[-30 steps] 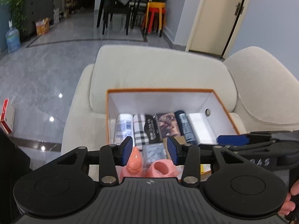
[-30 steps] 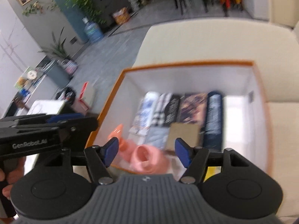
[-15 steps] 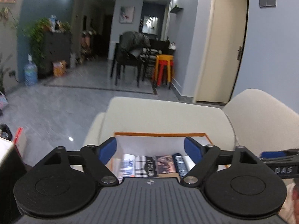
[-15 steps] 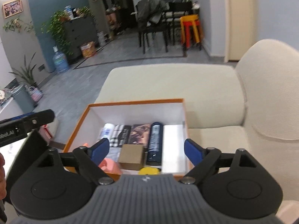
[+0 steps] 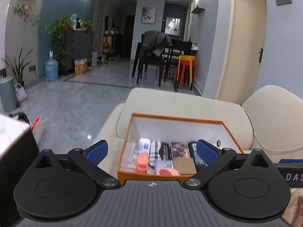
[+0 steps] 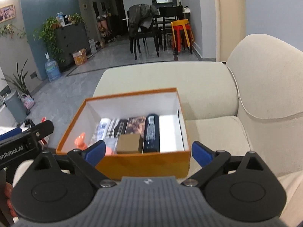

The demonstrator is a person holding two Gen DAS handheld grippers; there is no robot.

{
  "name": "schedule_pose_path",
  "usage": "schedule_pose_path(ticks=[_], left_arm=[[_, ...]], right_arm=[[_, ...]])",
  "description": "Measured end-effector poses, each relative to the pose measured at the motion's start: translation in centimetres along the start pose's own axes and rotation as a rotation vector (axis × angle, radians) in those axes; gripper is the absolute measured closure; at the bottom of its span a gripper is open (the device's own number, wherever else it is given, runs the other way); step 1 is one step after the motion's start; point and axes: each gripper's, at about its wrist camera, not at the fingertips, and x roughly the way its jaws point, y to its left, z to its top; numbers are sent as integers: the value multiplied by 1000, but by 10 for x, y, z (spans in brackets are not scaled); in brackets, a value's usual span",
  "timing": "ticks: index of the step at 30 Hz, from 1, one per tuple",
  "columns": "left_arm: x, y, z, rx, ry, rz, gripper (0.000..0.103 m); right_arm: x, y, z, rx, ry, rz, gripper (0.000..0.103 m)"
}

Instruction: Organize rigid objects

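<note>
Sofa (image 6: 208, 87): cream, carries the box.
Orange box (image 6: 144, 163): open, long axis 9 to 3 o'clock.
Dark bottle (image 6: 151, 133): lies inside, pointing to 12 o'clock.
Left gripper (image 5: 151, 152): spread wide, holds nothing.
Right gripper (image 6: 148, 151): spread wide, holds nothing.

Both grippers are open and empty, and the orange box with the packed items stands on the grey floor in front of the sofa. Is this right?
Not quite. The orange box stands on the cream sofa seat, not on the floor; the right wrist view shows cushion under and beside it. The rest holds: the left gripper and right gripper are both open and empty.
</note>
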Motion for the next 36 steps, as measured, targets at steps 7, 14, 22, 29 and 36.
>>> schedule_pose_path(ticks=[7,14,22,29,36], left_arm=[[-13,-1,-8,3,-9,-5,0],[-7,-4,-12,27,-3,40,0],[12,-17,-11,40,52,37,0],[19,-29,-16,67,102,36,0],[19,-30,-18,62,114,40,0]], right_arm=[[0,2,-11,11,-7,-5,5],[0,-2,-11,17,-96,-6,5],[23,-18,-8,28,-49,11,4],[35,-27,-12,63,-4,6,4],[38,-30,-15,82,18,-2,4]])
